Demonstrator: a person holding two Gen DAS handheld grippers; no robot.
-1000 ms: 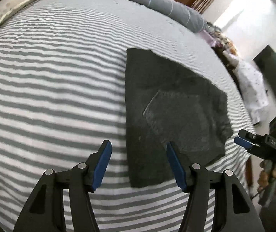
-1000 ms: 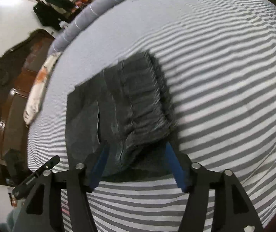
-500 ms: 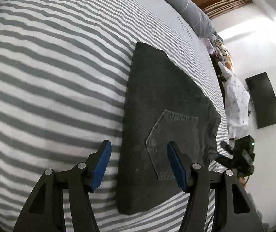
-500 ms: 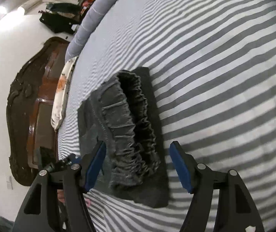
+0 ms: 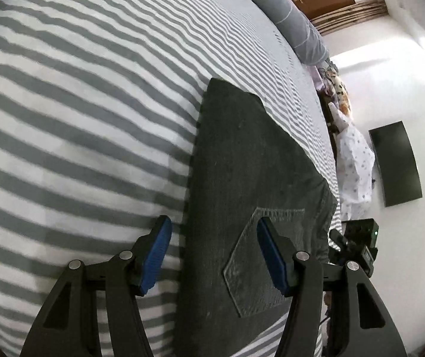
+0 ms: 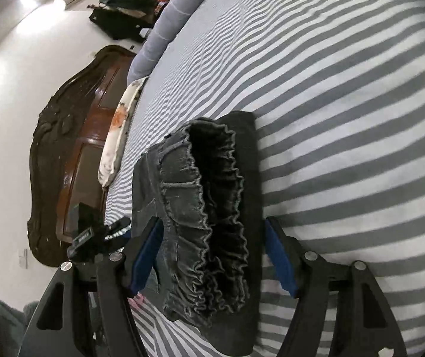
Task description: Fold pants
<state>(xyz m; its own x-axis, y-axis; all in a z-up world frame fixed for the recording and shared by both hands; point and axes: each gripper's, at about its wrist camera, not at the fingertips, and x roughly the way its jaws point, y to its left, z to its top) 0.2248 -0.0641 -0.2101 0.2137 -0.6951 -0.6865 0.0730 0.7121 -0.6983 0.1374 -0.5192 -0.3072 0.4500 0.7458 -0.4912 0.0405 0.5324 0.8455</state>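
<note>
We have both grippers low over the near edge of the bed (image 5: 93, 104), one at each end of the pants (image 5: 242, 178).

Position: the pants lie flat on the striped sheet as a dark, roughly rectangular bundle close to the bed's near edge, long way running away from us in the left wrist view. Already at least one fold in, we judge, since several layers show at the near end. The back pocket (image 5: 260, 255) faces up.

Left gripper (image 5: 214, 255): jaws apart, nothing pinched. Its left pad is over bare sheet, its right pad over the pocket, so the long edge of the pants sits between them.

Right gripper (image 6: 214, 255): jaws parted and a little wider just now, straddling the elastic waistband (image 6: 212, 223); the pads do not appear to press on it.

Handling notes: fabric looks like a denim-type weave, soft but with some body. We expect it to hold a crease fairly well and sag when lifted from a single point. The gathered waistband is thick and springy, and may slip out of a shallow pinch.

Where to grip: we would pinch all layers together at the two near corners, the left gripper on the plain edge beside the pocket, the right one on the waistband.

Risk: catching only the top layer would open the existing fold.
</note>
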